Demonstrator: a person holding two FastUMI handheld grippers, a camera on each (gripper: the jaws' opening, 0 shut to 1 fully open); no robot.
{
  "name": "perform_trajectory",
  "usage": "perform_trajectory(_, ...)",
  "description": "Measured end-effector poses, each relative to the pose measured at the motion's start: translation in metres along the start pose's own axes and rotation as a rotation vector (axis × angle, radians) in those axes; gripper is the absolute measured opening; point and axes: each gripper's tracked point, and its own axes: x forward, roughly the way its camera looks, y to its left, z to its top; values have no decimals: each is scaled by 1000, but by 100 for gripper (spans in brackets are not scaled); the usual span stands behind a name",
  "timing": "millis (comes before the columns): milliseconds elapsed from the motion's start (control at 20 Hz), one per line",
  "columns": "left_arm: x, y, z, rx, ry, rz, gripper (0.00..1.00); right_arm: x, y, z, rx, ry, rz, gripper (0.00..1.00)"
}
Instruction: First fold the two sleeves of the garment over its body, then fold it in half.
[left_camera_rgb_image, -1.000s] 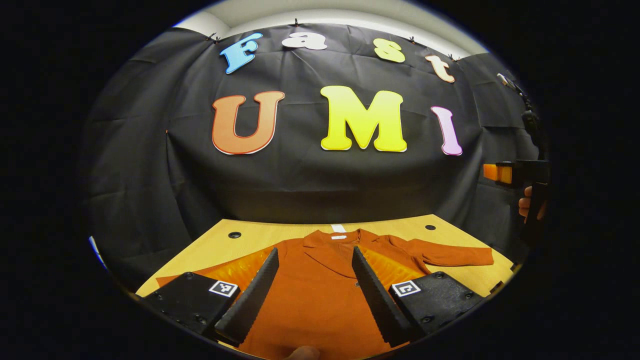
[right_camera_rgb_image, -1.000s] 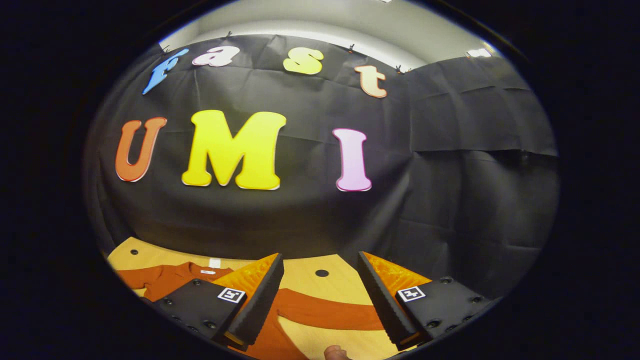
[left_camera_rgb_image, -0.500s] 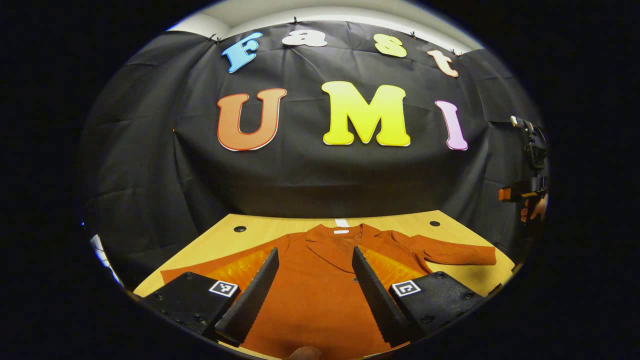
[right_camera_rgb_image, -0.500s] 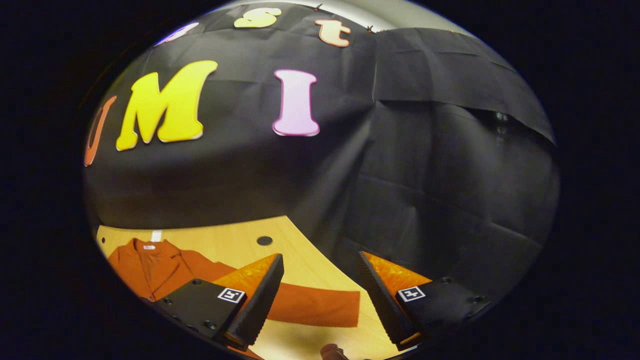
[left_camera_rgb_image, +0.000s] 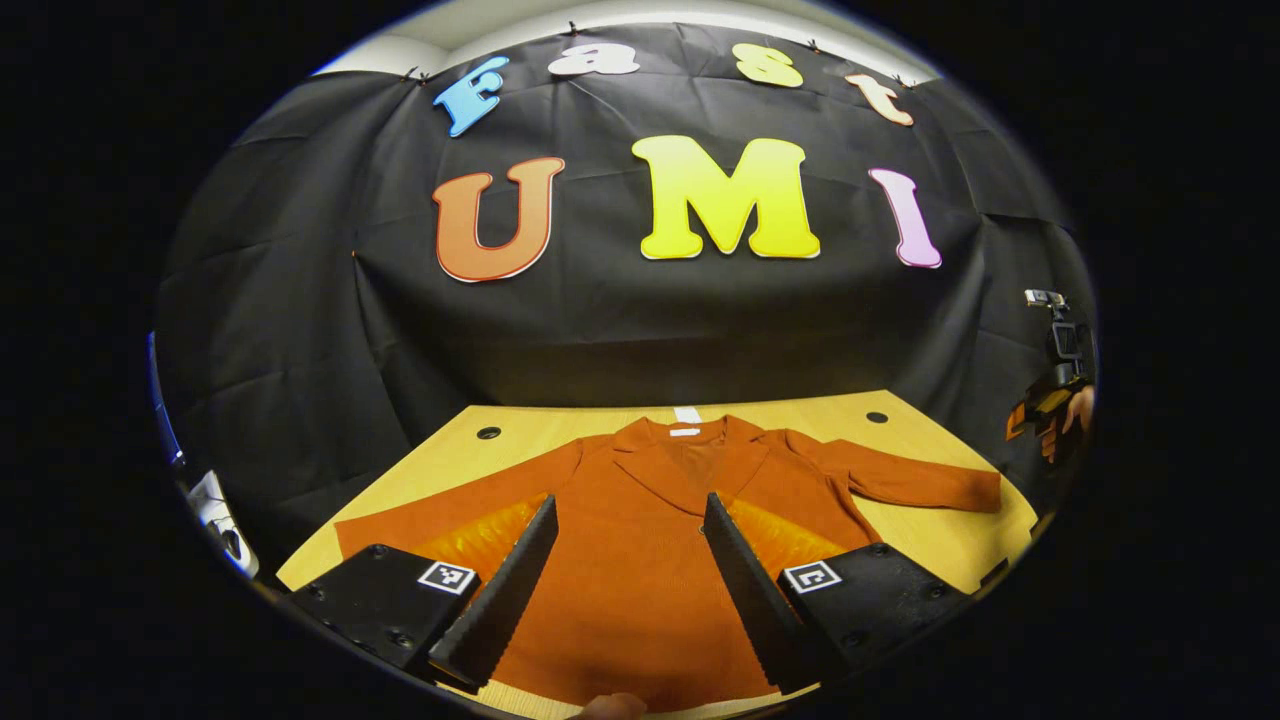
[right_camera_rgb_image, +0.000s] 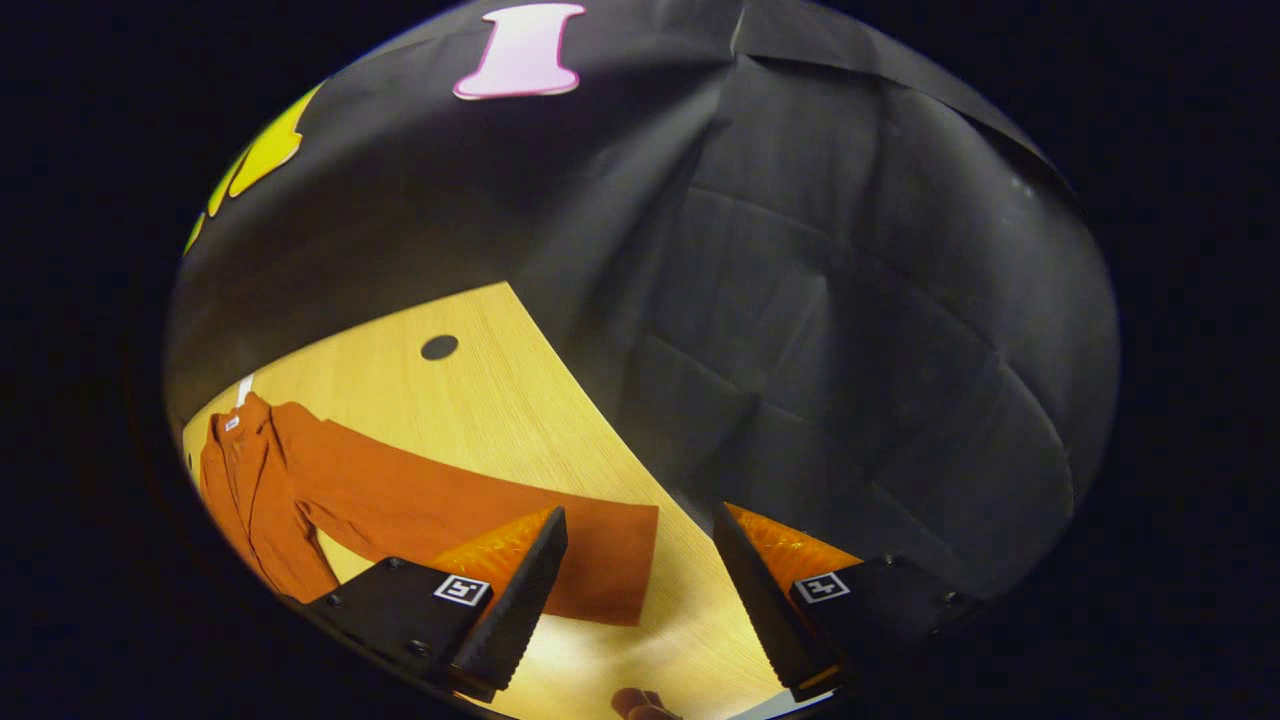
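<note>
- Right claw (right_camera_rgb_image: 635, 590) is wide open and empty over the sleeve (right_camera_rgb_image: 480, 510) cuff; a shallow pinch would likely slip off the table (right_camera_rgb_image: 500, 400).
- Left claw (left_camera_rgb_image: 625, 570), open and empty too, hangs over the jacket (left_camera_rgb_image: 640, 560); it might drag it.

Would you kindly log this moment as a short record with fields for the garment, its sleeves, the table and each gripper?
garment: rust-orange jacket, spread flat, collar toward the wall
sleeves: both spread outward, neither folded yet; right sleeve lies straight on the table
table: light wood table with round holes
left gripper: open, above the jacket's body
right gripper: open, above the right sleeve's cuff end
</note>
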Motion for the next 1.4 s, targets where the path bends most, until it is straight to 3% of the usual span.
perform_trajectory(200,-6,-15,-2,14,25,5,96,11,5,-24,89,215,85,94)
perform_trajectory(400,-7,-25,-13,-2,74,13,96,13,7,-42,263,448,146,94)
perform_trajectory(550,-7,-30,-16,-2,95,25,96,25,-3,-49,229,478,117,94)
perform_trajectory(700,-3,-34,-18,11,110,33,96,29,1,-49,233,524,158,94)
perform_trajectory(800,-2,-39,-22,0,129,30,96,32,4,-62,238,592,157,85)
perform_trajectory(1050,-3,-47,-23,-28,149,33,96,39,7,-61,310,693,197,81)
perform_trajectory(1100,-3,-45,-25,-27,155,41,96,41,4,-61,316,710,192,75)
perform_trajectory(1150,-3,-42,-28,-34,164,50,96,42,5,-62,327,732,191,61)
perform_trajectory(1200,-4,-40,-31,-50,168,56,96,43,5,-62,331,754,194,59)
perform_trajectory(1250,-5,-40,-34,-69,175,61,96,43,5,-61,342,769,200,65)
perform_trajectory(1400,-7,-32,-36,-89,190,97,96,44,9,-60,346,795,213,65)
